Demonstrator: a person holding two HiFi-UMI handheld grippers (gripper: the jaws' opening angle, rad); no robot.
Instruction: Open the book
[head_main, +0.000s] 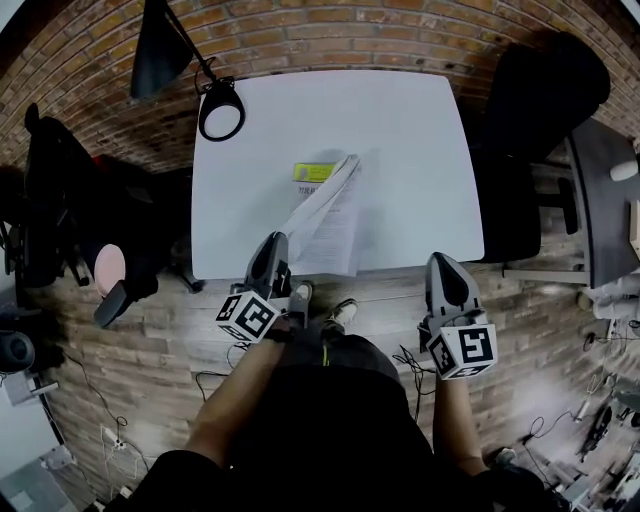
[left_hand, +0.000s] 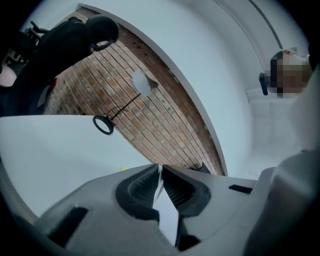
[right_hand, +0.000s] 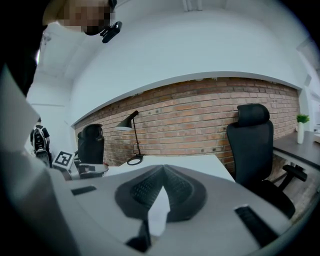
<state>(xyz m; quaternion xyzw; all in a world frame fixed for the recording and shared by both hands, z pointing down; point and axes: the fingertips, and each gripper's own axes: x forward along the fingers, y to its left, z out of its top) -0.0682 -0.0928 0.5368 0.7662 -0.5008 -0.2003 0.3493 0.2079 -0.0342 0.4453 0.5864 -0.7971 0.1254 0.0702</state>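
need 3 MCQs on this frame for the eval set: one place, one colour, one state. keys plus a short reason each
1. Where does the desk lamp's round base stand?
A. at the far left corner of the table
B. at its near right corner
C. on the floor

2. What colour is the table?
A. black
B. white
C. wood brown

3. What state is the book in?
A. shut flat
B. partly open, a leaf raised
C. standing upright

Key:
1 A: in the head view the ring sits on the table's far left corner.
2 B: the top is plain white.
3 B: the left gripper has its jaws shut on a lifted leaf.
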